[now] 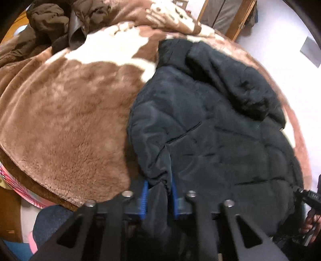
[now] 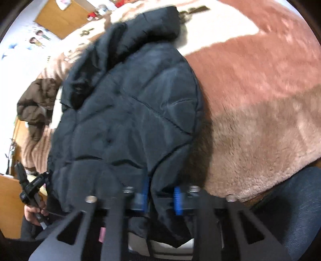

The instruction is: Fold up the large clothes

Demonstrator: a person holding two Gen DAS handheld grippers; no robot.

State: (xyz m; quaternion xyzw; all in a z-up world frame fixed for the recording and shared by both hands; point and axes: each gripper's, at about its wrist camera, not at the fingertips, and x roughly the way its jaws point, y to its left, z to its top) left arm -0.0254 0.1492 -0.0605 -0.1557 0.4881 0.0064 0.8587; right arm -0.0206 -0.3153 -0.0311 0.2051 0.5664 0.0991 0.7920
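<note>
A big fluffy brown and white blanket (image 1: 70,124) covers the bed. A black puffy jacket with a hood (image 1: 210,120) lies flat on the blanket, its bottom edge at the near side of the bed. A brown puffy coat (image 1: 50,18) sits in a heap at the far end, well apart from the black one. The left tool (image 1: 159,197) is pinched tight on the jacket's bottom edge at one corner. The right tool (image 2: 161,197) is pinched tight on the bottom edge at the other corner. Both have blue pads (image 2: 177,200) pressing on black cloth.
</note>
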